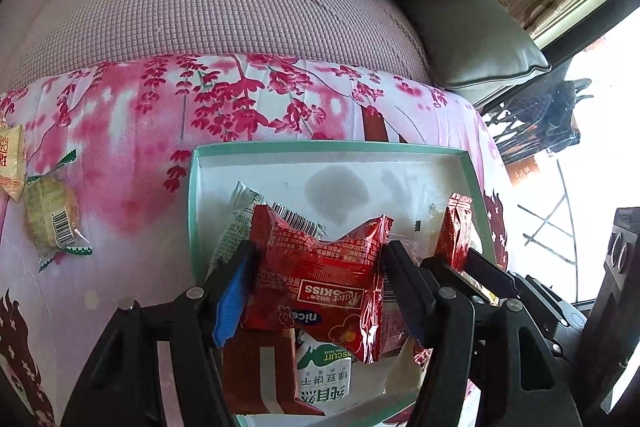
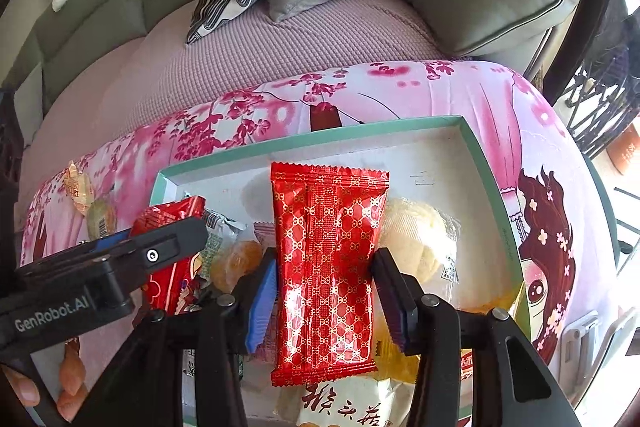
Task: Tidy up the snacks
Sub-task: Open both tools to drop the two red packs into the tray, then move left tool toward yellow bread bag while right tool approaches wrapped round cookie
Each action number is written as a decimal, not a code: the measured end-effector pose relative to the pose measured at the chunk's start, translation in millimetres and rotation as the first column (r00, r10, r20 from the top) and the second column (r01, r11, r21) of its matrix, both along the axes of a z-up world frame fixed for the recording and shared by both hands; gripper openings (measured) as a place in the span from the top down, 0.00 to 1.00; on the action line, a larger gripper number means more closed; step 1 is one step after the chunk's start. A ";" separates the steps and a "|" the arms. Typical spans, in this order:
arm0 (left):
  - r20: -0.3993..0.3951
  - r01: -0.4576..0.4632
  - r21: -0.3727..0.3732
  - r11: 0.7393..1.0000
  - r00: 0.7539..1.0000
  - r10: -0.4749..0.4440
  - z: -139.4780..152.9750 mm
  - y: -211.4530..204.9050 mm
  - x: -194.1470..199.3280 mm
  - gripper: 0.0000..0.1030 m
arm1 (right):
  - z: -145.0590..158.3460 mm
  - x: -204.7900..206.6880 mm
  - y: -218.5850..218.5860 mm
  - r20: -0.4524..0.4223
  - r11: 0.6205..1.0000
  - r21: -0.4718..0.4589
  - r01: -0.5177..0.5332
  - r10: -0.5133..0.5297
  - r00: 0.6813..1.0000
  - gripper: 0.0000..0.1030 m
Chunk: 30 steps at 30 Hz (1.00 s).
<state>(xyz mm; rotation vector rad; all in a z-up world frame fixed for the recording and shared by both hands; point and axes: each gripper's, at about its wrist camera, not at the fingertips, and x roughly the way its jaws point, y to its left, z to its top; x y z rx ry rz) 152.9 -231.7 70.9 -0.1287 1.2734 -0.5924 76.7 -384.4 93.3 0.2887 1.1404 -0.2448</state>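
Left wrist view: the left tool (image 1: 318,263) holds a crumpled red snack packet (image 1: 320,283) between its fingers over the green-rimmed box (image 1: 193,211), which already contains several snacks, while two wrapped snacks (image 1: 50,219) remain outside on the floral cloth (image 1: 120,155), so sorting appears well advanced but unfinished. Right wrist view: the right tool (image 2: 324,279) brackets a glossy red gold-patterned packet (image 2: 326,267) over the box, though whether its pads still press it is hard to tell.
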 end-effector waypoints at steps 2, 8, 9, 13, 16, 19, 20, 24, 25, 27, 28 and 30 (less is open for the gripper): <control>0.004 -0.005 -0.004 1.000 1.000 0.005 2.3 2.6 -0.1 0.32 | 0.2 0.9 2.1 -0.003 1.000 -0.001 -0.005 0.005 1.000 0.43; 0.005 -0.013 -0.024 1.000 1.000 0.013 6.3 11.1 0.3 0.30 | 2.3 2.1 6.8 -0.007 1.000 -0.018 -0.011 0.011 1.000 0.30; 0.011 -0.016 -0.024 1.000 1.000 0.017 7.7 13.0 0.5 0.28 | 3.0 2.4 7.8 -0.005 1.000 -0.020 -0.015 0.015 1.000 0.30; 0.055 -0.050 0.009 0.999 0.997 0.050 12.5 28.8 3.1 0.24 | 7.4 5.1 14.8 0.008 0.999 -0.037 -0.034 0.034 0.999 0.10; 0.095 -0.099 0.049 0.994 0.991 0.094 12.5 46.3 8.4 0.23 | 10.5 8.9 21.7 0.016 0.998 -0.039 -0.047 0.048 0.999 0.10; 0.125 -0.153 0.086 0.985 0.982 0.142 10.1 68.8 13.6 0.23 | 13.1 13.5 30.6 0.021 0.997 -0.047 -0.065 0.066 0.998 0.09; 0.135 -0.168 0.096 0.981 0.979 0.154 9.4 77.0 15.4 0.23 | 14.0 15.4 34.5 0.023 0.996 -0.050 -0.072 0.074 0.997 0.04; 0.182 -0.241 0.150 0.959 0.960 0.213 5.6 110.5 25.1 0.05 | 18.9 23.9 52.0 0.040 0.993 -0.054 -0.102 0.104 0.994 0.00; 0.185 -0.254 0.153 0.955 0.957 0.225 4.9 119.3 27.3 0.05 | 20.0 26.8 57.1 0.043 0.993 -0.052 -0.109 0.111 0.993 0.00; 0.190 -0.274 0.161 0.948 0.951 0.242 3.8 137.8 30.7 0.05 | 22.6 32.9 68.0 0.051 0.991 -0.051 -0.125 0.128 0.990 0.00; 0.197 -0.285 0.170 0.943 0.948 0.251 3.9 146.0 32.2 0.05 | 24.0 36.1 74.2 0.055 0.990 -0.052 -0.134 0.137 0.989 0.00; 0.211 -0.309 0.198 0.930 0.940 0.268 3.3 163.5 36.2 0.05 | 26.8 43.6 87.9 0.064 0.986 -0.051 -0.157 0.160 0.985 0.00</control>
